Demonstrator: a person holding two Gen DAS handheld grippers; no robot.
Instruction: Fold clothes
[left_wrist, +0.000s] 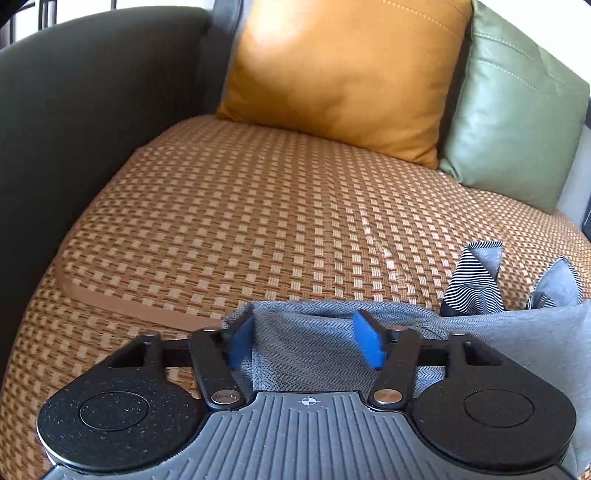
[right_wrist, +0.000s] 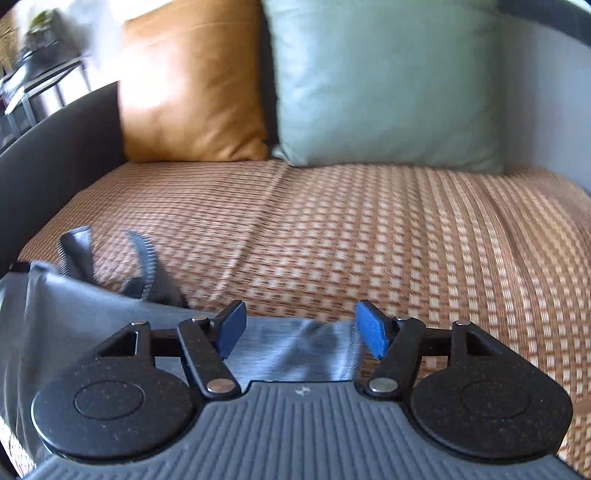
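A grey garment (left_wrist: 517, 332) with a black-and-white striped inner side (left_wrist: 474, 284) lies on the woven seat mat (left_wrist: 240, 221) of a sofa. Its near edge runs under my left gripper (left_wrist: 304, 341), which is open; the blue pads (left_wrist: 369, 343) stand apart on either side of the cloth without pressing it. In the right wrist view the same garment (right_wrist: 74, 314) looks blurred at the lower left, and a strip of it reaches below my right gripper (right_wrist: 301, 328). That gripper is open wide, with cloth lying under the gap and nothing pinched.
An orange cushion (left_wrist: 340, 74) and a green cushion (left_wrist: 509, 122) lean against the sofa back. A dark armrest (left_wrist: 74, 110) bounds the seat on the left. A small side table (right_wrist: 37, 74) stands beyond the armrest. Bare mat (right_wrist: 406, 240) stretches ahead.
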